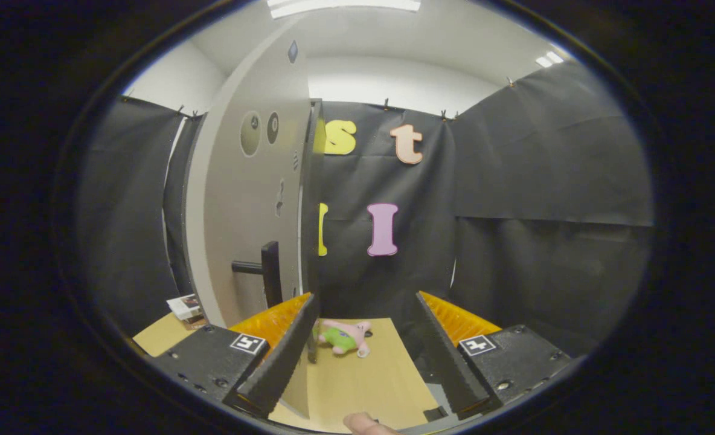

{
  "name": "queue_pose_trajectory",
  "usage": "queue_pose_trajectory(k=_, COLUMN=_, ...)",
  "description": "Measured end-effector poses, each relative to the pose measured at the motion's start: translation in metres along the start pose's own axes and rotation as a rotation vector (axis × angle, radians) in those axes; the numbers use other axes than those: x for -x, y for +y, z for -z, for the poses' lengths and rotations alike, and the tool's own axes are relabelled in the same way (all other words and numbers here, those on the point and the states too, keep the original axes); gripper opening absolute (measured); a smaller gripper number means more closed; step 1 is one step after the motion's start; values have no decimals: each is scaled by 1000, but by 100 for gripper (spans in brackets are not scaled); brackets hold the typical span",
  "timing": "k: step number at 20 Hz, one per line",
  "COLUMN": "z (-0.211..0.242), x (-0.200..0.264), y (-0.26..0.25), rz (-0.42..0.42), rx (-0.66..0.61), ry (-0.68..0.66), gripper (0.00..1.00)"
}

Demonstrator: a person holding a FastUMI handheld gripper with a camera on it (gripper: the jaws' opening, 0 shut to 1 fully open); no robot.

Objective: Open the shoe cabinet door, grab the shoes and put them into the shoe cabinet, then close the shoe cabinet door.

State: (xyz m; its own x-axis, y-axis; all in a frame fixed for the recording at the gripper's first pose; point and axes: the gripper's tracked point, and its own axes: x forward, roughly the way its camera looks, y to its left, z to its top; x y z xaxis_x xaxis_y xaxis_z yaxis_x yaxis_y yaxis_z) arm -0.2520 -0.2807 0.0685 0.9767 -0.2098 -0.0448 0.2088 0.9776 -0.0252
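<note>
Jaws wide apart on my gripper (366, 344), nothing held. Shoe cabinet door (249, 199) stands open, edge-on toward me, just ahead of the left finger; its dark handle (267, 272) sticks out low on the panel. Pink-and-green plush toy (344, 337) lies on the wooden table (363, 380) between the fingers, near the door's bottom edge. Fingertip (363, 423) of a person shows below. Small card (183, 306) sits left of the door.

Plush toy (345, 337) right of door (249, 199)
</note>
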Motion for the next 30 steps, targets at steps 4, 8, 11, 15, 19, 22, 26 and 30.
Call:
queue_pose_trajectory(k=4, z=-9, x=-6, y=1, rz=93, rx=11, ry=-39, gripper=94)
queue_pose_trajectory(k=8, z=-2, x=4, y=47, rz=75, rx=14, ry=-41, gripper=94)
queue_pose_trajectory(k=11, z=2, x=2, y=93, rz=-27, rx=-16, ry=-4, gripper=94)
queue_pose_trajectory(k=15, z=-1, x=-1, y=147, rz=-84, rx=17, ry=-15, gripper=94)
queue_pose_trajectory(k=19, z=7, x=-12, y=196, rz=-99, rx=23, ry=7, gripper=94)
queue_pose_trajectory(k=22, z=11, x=-22, y=233, rz=-132, rx=34, ry=31, gripper=94)
queue_pose_trajectory(k=26, z=28, x=-35, y=294, rz=-220, rx=20, ry=81, gripper=96)
queue_pose_trajectory(k=30, z=36, x=-67, y=333, rz=-214, rx=23, ry=94, gripper=96)
